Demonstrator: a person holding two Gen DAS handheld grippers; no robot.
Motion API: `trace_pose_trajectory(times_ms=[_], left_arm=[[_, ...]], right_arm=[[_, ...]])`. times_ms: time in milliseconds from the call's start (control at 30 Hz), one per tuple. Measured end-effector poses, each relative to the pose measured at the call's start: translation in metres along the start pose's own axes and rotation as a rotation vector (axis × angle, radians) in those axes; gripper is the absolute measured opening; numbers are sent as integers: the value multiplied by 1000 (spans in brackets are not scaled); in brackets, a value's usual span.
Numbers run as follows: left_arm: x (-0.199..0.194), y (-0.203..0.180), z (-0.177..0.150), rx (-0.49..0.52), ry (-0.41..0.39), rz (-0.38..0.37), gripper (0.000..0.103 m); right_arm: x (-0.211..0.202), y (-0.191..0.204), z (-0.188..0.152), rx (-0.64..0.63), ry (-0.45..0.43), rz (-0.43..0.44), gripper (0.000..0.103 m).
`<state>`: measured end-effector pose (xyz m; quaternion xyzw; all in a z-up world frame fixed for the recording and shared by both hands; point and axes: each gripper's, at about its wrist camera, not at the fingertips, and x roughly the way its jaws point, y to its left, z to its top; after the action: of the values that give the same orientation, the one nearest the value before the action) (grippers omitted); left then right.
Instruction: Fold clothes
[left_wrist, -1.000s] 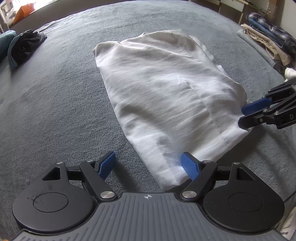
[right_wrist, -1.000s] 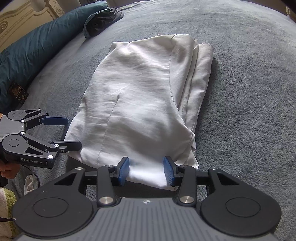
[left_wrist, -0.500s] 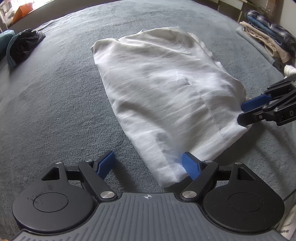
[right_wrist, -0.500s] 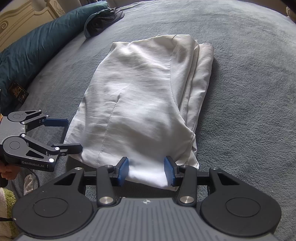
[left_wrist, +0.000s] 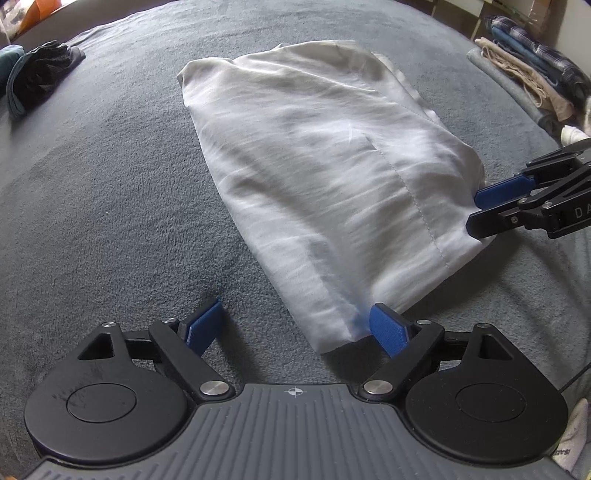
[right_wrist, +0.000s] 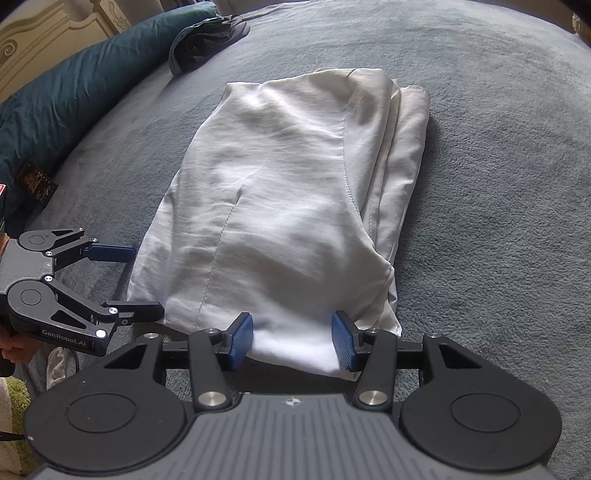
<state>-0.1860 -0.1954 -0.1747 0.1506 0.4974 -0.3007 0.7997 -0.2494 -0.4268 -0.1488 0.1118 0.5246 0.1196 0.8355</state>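
Observation:
A white garment (left_wrist: 321, 177) lies folded lengthwise on the grey bed cover; it also shows in the right wrist view (right_wrist: 288, 206). My left gripper (left_wrist: 295, 326) is open, its right pad against the garment's near left corner, which lies between the pads. It appears in the right wrist view (right_wrist: 146, 280) at the garment's left edge. My right gripper (right_wrist: 291, 338) is open with the garment's near right corner between its pads. It shows from the side in the left wrist view (left_wrist: 476, 210) at the garment's right corner.
A dark crumpled garment (left_wrist: 37, 81) lies at the far left of the bed, also in the right wrist view (right_wrist: 207, 40). A teal pillow (right_wrist: 74, 99) runs along the left. Folded clothes (left_wrist: 532, 77) are stacked at the far right. Grey bed cover (left_wrist: 110, 203) surrounds the garment.
Both grippers have stayed at the garment's near corners. The garment has shifted slightly toward the left gripper. The jaws have not visibly closed.

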Motion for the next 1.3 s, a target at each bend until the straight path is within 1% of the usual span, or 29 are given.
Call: trace_pose_trajectory(times_ms=[100,167,300,333,400,500,567,633,733,800,833,933,1033,1167,1300], left_arm=[[-8,8,-2,-20,-27,-36,87],[-14,13,0,-34,-68,-25,86],[-27,22,4,-61,-152,-2,85],[-25,22,4,-61,-149,5,85],[-21,20,5,-59,-143,18,85],[-12,19,0,-57,-96,29,84],[-12,20,0,-58,-94,26,84],[-12,21,-1,-60,-93,22,84],[-12,23,-1,-72,-90,15,85],[-11,24,-1,-80,-86,10,85],[-11,25,-1,-80,-85,11,85],[-11,24,-1,-76,-85,14,85],[-11,23,0,-64,-86,18,85],[-13,23,0,-64,-88,15,85],[-13,23,0,-63,-92,14,85]], right_arm=[[0,2,0,-5,-2,5,56],[1,3,0,-12,-3,3,59],[-5,4,3,-4,-23,1,59],[-6,4,5,1,-30,1,58],[-15,5,10,1,-73,6,58],[-26,10,18,-17,-143,9,58],[-28,13,21,-29,-178,1,57],[-23,11,20,-26,-178,-18,54],[-9,2,12,1,-123,-94,51],[-3,-8,5,43,-92,-130,49],[-3,-14,2,72,-92,-131,49],[-15,-29,0,169,-123,-118,49],[-21,-50,2,303,-128,-154,49],[-26,-76,-2,489,-146,-89,50],[-26,-88,-3,586,-155,-53,52]])
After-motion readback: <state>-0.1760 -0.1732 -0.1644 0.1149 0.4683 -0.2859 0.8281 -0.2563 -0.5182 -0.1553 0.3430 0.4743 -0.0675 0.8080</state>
